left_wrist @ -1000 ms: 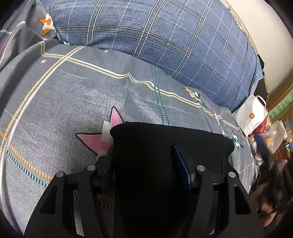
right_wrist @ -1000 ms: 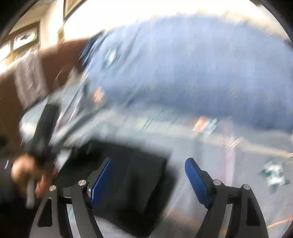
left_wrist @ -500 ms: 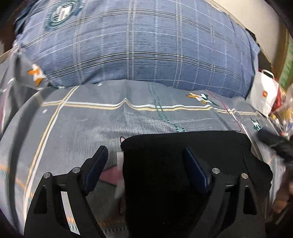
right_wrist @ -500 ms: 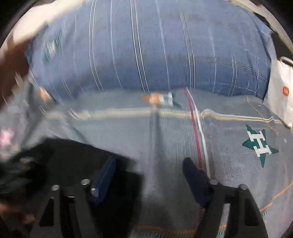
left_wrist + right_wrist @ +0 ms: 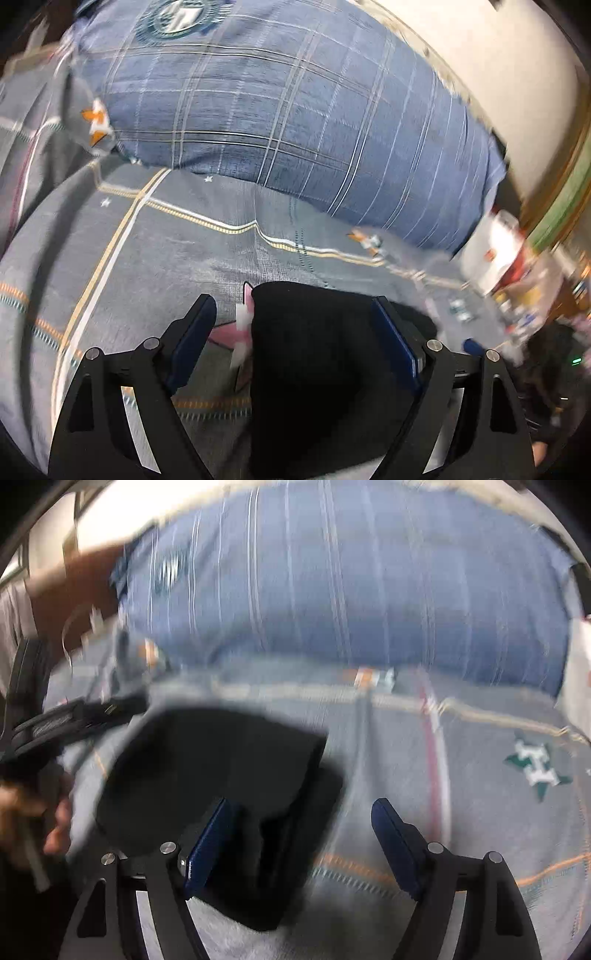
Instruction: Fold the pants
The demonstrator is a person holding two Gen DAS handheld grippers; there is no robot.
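Jaws of both grippers wide, right opening, over folded black pants (image 5: 317,354) but not gripping.

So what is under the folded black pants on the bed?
The black pants lie on the grey patterned bedsheet. At their left edge a pink star print sticks out, partly covered. The rest of the sheet beneath them is hidden.

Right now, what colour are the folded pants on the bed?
Plain black pants, clearest in the left wrist view.
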